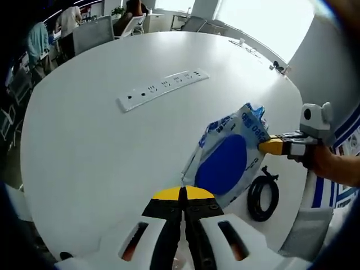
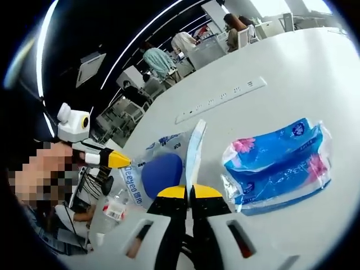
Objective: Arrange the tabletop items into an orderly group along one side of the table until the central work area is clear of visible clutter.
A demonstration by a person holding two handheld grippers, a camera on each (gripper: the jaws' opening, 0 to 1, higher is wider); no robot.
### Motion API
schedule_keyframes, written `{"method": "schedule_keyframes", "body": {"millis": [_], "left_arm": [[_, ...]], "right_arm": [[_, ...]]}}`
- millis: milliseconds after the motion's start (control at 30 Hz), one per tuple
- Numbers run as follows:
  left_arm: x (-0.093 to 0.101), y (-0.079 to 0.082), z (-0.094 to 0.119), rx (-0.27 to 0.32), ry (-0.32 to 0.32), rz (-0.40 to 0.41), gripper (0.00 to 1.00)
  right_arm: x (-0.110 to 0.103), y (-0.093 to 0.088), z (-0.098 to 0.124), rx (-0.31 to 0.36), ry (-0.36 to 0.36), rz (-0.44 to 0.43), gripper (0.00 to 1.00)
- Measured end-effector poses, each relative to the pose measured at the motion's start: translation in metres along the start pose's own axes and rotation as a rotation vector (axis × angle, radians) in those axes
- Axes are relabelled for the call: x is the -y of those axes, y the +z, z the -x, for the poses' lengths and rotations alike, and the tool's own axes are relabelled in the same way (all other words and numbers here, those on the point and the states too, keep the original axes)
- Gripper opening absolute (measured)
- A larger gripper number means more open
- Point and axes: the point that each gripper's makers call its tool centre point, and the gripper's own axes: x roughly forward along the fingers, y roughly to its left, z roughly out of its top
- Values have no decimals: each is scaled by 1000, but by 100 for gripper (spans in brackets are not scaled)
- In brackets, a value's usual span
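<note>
A clear bag with a blue disc inside point(image 1: 228, 160) is seen on the white table point(image 1: 101, 146), its long axis running from about 7 to 1 o'clock in the left gripper view, with both grippers closed on it. The left gripper point(image 1: 183, 194) is clamped on the near end and the right gripper point(image 1: 270, 146) on the edge at 2 o'clock. A blue tissue pack point(image 2: 278, 166) lies at 2 o'clock of the right gripper in its own view; a black cable coil point(image 1: 263, 197) lies just beside the bag.

- Wide bare table point(image 1: 84, 163) on the near and left side in the left gripper view; easy passage there.
- Power strip point(image 1: 163, 89) lies flat mid-table, low obstacle.
- Blue bag point(image 1: 228, 160) sits just ahead of the left jaws; cable coil point(image 1: 263, 197) just beside it.
- Tissue pack point(image 2: 278, 166) lies right of the bag; narrow gap between.
- Bottle point(image 2: 115, 209) near table edge.
</note>
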Motion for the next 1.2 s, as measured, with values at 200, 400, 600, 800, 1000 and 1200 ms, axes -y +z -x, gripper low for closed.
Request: {"method": "schedule_keyframes", "body": {"millis": [200, 400, 600, 800, 1000, 1200], "left_arm": [[-3, -2, -6, -9, -5, 3, 0], [-7, -5, -11, -18, -7, 8, 0], [-11, -4, -19, -13, -14, 24, 0], [-14, -5, -25, -7, -18, 31, 0], [-16, -9, -32, -12, -27, 53, 0], [-15, -11, -37, -11, -27, 45, 0]], "right_arm": [[4, -3, -2, -2, -5, -14, 0], [7, -6, -7, -10, -7, -26, 0], [12, -9, -10, -10, -18, -42, 0], [17, -14, -12, -17, -30, -54, 0], [19, -17, -15, -15, -36, -72, 0], [21, -17, -16, 2, -45, -85, 0]]}}
